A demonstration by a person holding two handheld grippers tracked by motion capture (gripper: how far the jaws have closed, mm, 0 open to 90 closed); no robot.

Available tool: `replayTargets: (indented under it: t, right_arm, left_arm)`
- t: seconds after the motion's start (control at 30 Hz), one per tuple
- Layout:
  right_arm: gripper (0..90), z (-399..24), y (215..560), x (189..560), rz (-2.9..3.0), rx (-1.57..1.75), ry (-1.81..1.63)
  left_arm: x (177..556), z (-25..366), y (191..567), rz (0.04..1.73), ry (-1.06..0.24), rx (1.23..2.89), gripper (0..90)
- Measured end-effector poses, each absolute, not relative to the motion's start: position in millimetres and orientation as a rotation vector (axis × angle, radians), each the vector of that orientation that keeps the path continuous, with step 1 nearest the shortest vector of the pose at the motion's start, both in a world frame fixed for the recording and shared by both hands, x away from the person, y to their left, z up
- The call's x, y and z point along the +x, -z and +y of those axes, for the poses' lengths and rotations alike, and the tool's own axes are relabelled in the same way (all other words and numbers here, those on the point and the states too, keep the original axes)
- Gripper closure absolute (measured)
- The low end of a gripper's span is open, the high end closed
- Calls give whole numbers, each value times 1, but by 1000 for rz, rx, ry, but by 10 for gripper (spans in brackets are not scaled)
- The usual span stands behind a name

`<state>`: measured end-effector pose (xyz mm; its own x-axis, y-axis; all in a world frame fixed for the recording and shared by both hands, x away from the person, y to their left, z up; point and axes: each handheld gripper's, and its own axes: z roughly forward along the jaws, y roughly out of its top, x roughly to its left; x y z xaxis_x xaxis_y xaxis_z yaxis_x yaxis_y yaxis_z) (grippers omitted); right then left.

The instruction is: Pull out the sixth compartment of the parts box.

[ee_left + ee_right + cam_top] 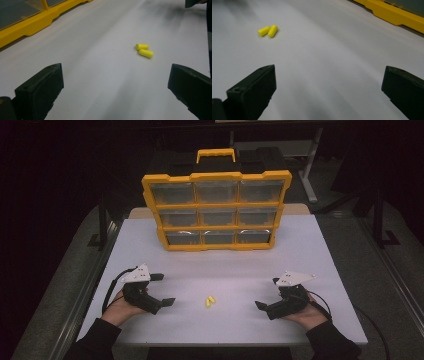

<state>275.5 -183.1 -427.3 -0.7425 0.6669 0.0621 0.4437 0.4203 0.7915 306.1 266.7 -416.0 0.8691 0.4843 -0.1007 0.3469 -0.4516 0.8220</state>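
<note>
Here, a white table (300, 250) carries a yellow parts organizer (216, 210) standing upright at its far side, its carry handle (215, 154) on top and three rows of three clear-fronted drawers facing the person. Two yellow foam earplugs (210, 301) lie on the bare tabletop near the front edge, side by side and touching, roughly midway between the two hands. The left gripper (162, 290) rests low over the table at the person's left, held in the left hand (122, 307), its jaws spread wide with nothing between them; in the left gripper view the earplugs (144, 50) lie ahead and toward the right jaw, well apart from both. The right gripper (267, 293), held in the right hand (307, 315), likewise has its jaws spread wide and empty; in the right gripper view the earplugs (268, 31) sit ahead to the left, with the organizer's yellow base (397, 15) at the upper right.
</note>
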Motion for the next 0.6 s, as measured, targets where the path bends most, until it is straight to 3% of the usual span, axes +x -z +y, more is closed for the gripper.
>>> replayTargets:
  t: [0.6]
  right_arm:
    - [0, -179, 421, 280, 2395, 976, -1250]
  left_arm:
    - [304, 266, 418, 600, -173, 2090, 0]
